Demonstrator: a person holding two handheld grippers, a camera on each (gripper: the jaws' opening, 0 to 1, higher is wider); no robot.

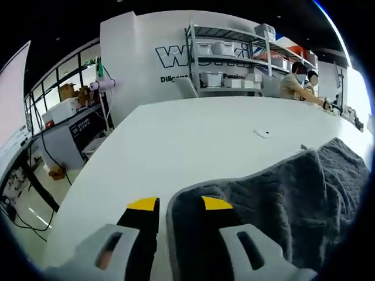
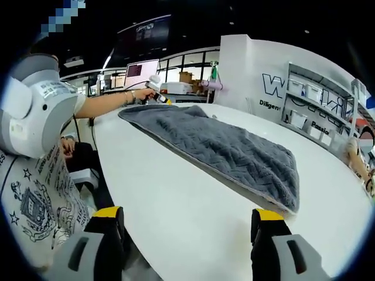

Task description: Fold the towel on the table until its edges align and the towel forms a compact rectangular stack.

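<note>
Counted: 1 grey towel, 1 white table, 2 grippers. In the left gripper view, from the left: bare table top running to its left edge, floor and cables beyond; then the left gripper, jaws pinched on a raised corner of the towel, 1 yellow-tipped jaw lying over the cloth, the other just beside the hem; then the towel spreading right toward the table's far side, 1 small white object on the open table behind it, 1 shelf rack of white bins and 2 seated people at the back. In the right gripper view, from the left: a person's sleeve and outstretched arm reaching to the towel's far corner; the towel lying flat, diagonal, its near hem parallel to a wide strip of bare table; the right gripper spread wide, holding nothing, above the near table edge, apart from the towel.
</note>
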